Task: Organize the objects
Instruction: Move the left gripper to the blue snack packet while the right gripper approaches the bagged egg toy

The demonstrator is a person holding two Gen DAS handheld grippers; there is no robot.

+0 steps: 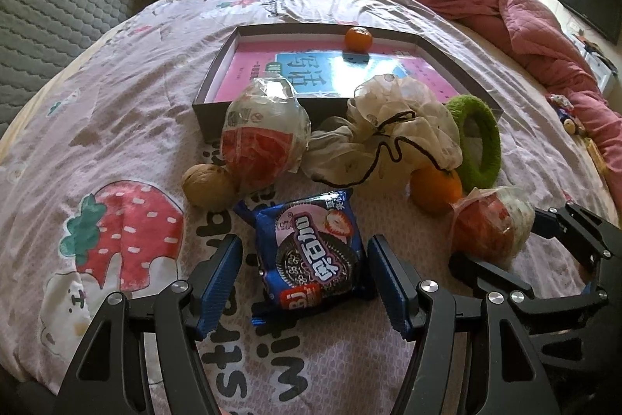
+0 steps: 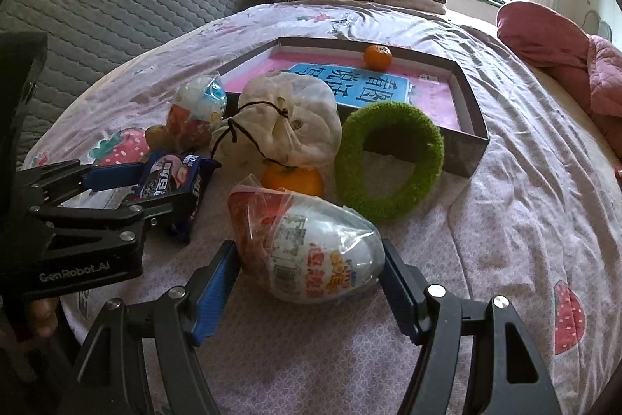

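In the box (image 1: pixel 210 80) on the bed lies one tangerine (image 1: pixel 358 38). The left gripper (image 1: pixel 305 282) gapes around the cookie pack (image 1: pixel 311 255); the right gripper (image 2: pixel 311 279), likewise apart, flanks the egg (image 2: pixel 315 255).

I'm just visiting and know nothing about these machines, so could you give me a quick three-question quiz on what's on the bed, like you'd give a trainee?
1. True or false: the small orange already lies inside the shallow box.
2. Which item sits between the open left tongs? A) walnut B) blue cookie packet C) green fuzzy ring
3. Fill in: the right tongs straddle a wrapped ____-shaped toy.

Key:
1. True; it sits by the far wall.
2. B, the blue cookie packet; the walnut and green fuzzy ring lie further off.
3. Egg: the wrapped egg toy.
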